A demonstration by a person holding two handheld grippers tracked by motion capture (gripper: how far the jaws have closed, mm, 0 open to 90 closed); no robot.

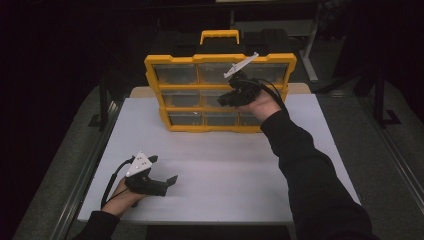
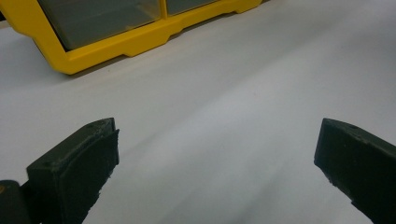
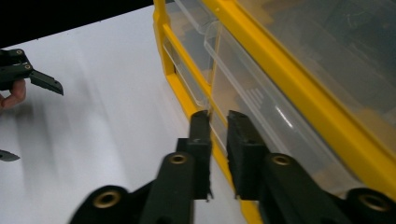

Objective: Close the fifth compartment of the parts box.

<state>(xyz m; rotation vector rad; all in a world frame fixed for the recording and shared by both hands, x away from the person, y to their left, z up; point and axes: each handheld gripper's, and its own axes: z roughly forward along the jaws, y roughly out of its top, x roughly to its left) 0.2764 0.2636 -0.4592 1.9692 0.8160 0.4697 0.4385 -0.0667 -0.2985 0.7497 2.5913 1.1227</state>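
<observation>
One yellow drawer box (image 1: 220, 92) stands far; nine drawers. Two grippers: right gripper (image 3: 218, 122) slightly apart at a drawer edge (image 3: 215, 70), left gripper (image 2: 217, 154) wide apart.

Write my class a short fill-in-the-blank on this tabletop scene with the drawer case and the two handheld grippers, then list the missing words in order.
1. The frame of the drawer case is coloured ____.
2. The left gripper is over the white table with its jaws ____.
3. The right gripper has its tips at the edge of a clear ____ in the case.
4. The case stands upright with its carrying ____ at the top.

Missing words: yellow; open; drawer; handle
</observation>
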